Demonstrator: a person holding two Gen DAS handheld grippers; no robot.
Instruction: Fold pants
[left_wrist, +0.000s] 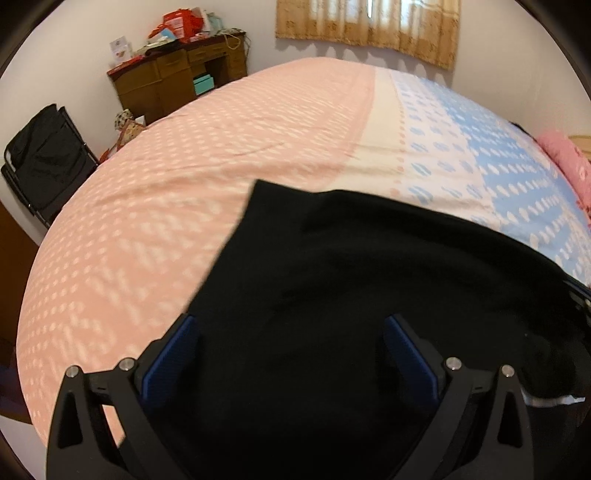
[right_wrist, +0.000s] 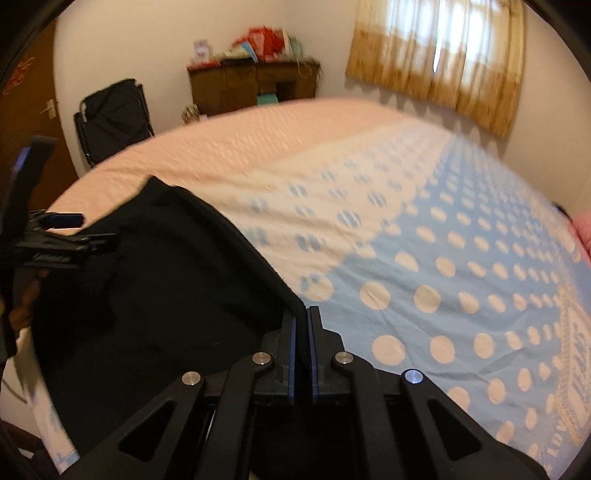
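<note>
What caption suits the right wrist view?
Right tongs shut on black pants edge over a dotted bedsheet.

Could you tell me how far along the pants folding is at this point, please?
Done: the black pants lie on the bed, though how many folds are in is unclear. In hand: the right gripper is shut on the pants' edge, while the left gripper is open above the cloth, holding nothing. Left: probably bringing the held edge over and flattening; no neat, compact fold shows yet.
</note>
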